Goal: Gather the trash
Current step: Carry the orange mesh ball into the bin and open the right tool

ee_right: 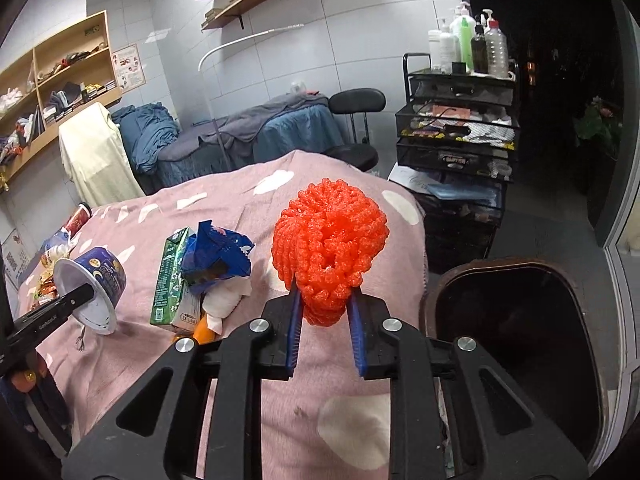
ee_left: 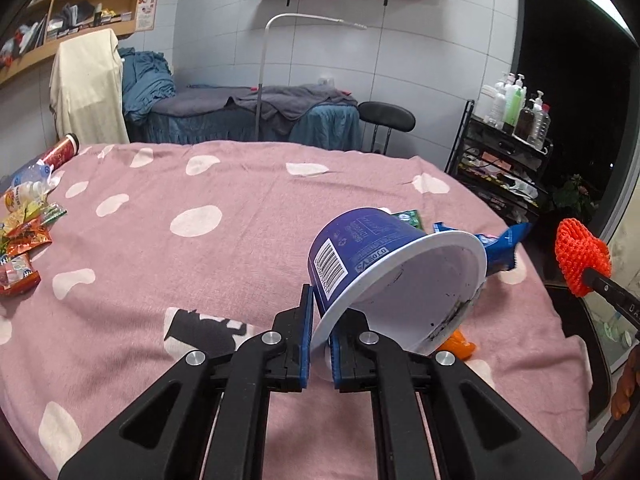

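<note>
My left gripper (ee_left: 320,316) is shut on the rim of a blue paper cup (ee_left: 360,248) with a white inside, held tilted above the pink spotted bedspread (ee_left: 200,280); the cup also shows in the right wrist view (ee_right: 94,280). My right gripper (ee_right: 325,300) is shut on an orange foam net (ee_right: 330,246), held above the bed's right edge; the net also shows in the left wrist view (ee_left: 580,260). A brown trash bin (ee_right: 520,320) stands open on the floor to the right of the bed.
A green carton (ee_right: 172,276), a blue wrapper (ee_right: 218,258) and white tissue (ee_right: 224,304) lie on the bed between the grippers. More wrappers (ee_left: 24,236) and a red can (ee_left: 60,152) lie at the bed's far left. A black wire trolley (ee_right: 456,140) stands behind the bin.
</note>
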Tool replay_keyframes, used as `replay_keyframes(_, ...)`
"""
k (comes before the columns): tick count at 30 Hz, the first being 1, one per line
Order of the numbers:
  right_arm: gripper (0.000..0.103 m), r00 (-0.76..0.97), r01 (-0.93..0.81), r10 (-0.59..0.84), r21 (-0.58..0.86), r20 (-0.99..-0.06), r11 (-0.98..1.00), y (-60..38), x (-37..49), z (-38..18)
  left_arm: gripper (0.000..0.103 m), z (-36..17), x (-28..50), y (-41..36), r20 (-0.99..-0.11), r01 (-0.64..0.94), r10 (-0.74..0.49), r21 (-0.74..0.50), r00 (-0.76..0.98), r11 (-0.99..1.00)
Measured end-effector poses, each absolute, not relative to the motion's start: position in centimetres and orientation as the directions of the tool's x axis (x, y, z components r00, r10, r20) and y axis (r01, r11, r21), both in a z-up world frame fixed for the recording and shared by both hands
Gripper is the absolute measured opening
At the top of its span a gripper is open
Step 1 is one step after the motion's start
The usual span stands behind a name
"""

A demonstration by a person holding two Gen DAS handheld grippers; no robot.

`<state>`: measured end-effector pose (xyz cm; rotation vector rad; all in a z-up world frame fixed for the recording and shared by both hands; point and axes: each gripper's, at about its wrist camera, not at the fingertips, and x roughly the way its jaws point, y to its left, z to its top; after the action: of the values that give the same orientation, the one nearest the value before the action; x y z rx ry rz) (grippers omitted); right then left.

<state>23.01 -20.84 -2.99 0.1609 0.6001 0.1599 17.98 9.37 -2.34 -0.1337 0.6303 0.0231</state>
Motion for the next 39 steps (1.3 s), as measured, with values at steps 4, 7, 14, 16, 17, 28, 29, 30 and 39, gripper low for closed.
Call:
replay_keyframes(4, 0.022, 0.824, -0.094, 0.194, 0.21, -0.531, 0.973, -21.8, 21.6, -2.5, 0.008, -1.4, 16.3, 7.7, -0.56, -0.015, -0.064, -0.135, 0.826, 0.991)
replay_keyframes(7, 0.022, 0.831, -0.082, 0.184, 0.211, -0.525, 0.974, -22.5, 20.4, -2.3, 0.008, -0.9, 15.5, 6.6, -0.543, 0.016, -0.089, -0.138, 0.835, 0.99)
replay_keyframes(14, 0.022, 0.843, -0.037, 0.15, 0.223, -0.517, 0.974, -24.6, 18.0, -2.5, 0.008, -0.2, 14.0, 3.3, -0.512, 0.112, -0.176, -0.154, 0.841, 0.982)
replay_keyframes(16, 0.022, 0.845, -0.02, 0.137, 0.225, -0.516, 0.974, -25.3, 17.3, -2.6, 0.008, -0.2, 13.8, 2.4, -0.509, 0.138, -0.202, -0.16, 0.837, 0.977)
replay_keyframes(17, 0.022, 0.847, -0.011, 0.128, 0.224, -0.516, 0.975, -25.7, 16.9, -2.7, 0.008, -0.3, 13.6, 1.9, -0.508, 0.148, -0.212, -0.162, 0.835, 0.976)
replay_keyframes(28, 0.022, 0.816, 0.137, -0.01, 0.178, -0.578, 0.975, -30.6, 15.1, -4.8, 0.008, -0.8, 13.1, -3.6, -0.512, 0.29, -0.339, -0.175, 0.789, 0.941)
replay_keyframes(29, 0.022, 0.807, 0.15, -0.019, 0.174, -0.59, 0.973, -31.0, 15.2, -5.2, 0.008, -0.9, 13.0, -3.9, -0.513, 0.299, -0.346, -0.175, 0.786, 0.938)
replay_keyframes(30, 0.022, 0.793, 0.171, -0.036, 0.165, -0.608, 0.971, -31.5, 15.4, -5.8, 0.008, -1.0, 12.9, -4.3, -0.514, 0.306, -0.352, -0.175, 0.782, 0.936)
replay_keyframes(39, 0.022, 0.667, 0.282, -0.108, 0.116, -0.737, 0.952, -34.5, 17.5, -10.6, 0.008, -1.6, 12.9, -7.3, -0.533, 0.375, -0.401, -0.163, 0.745, 0.913)
